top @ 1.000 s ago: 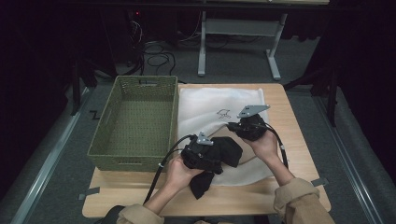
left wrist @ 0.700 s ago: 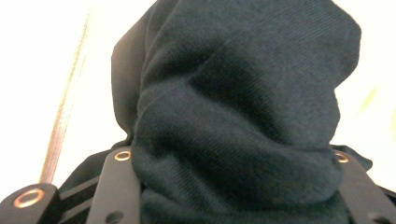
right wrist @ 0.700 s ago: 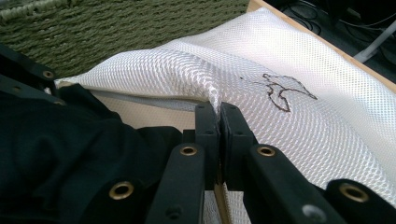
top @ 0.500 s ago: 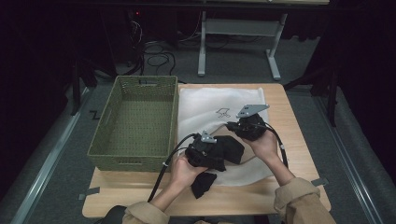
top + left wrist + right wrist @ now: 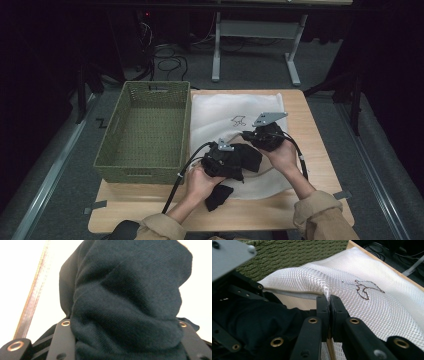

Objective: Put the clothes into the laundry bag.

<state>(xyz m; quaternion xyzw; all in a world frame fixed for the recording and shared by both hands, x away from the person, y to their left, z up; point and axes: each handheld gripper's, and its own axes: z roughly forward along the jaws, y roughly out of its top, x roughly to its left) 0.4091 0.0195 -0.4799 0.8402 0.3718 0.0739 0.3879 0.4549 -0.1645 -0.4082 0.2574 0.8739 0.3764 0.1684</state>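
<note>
Table (image 5: 310, 125) comes first, a wooden top bearing everything, with the green woven basket (image 5: 145, 132) standing well off to the left of both tongs. White mesh bag (image 5: 227, 117) lies spread beneath and beyond them, its printed mark just ahead of the right gripper (image 5: 327, 305). That gripper is clamped on the bag's rim, jaws pressed together with a pinch of mesh (image 5: 326, 291) between them, lifting the edge so the mouth gapes toward the other hand. Left gripper (image 5: 226, 159) holds a bundle of dark cloth (image 5: 130, 302), wedged thick between its jaws, and the bundle now sits right against the right gripper, a tail (image 5: 218, 196) of it trailing back toward the person. Compared with a second ago, the left hand has carried the cloth up and across, nearer the held-open rim, while the right has kept its place. By my reading, stuffing the garment into the bag is about to begin; the opening looks narrow, so the bundle may snag.
</note>
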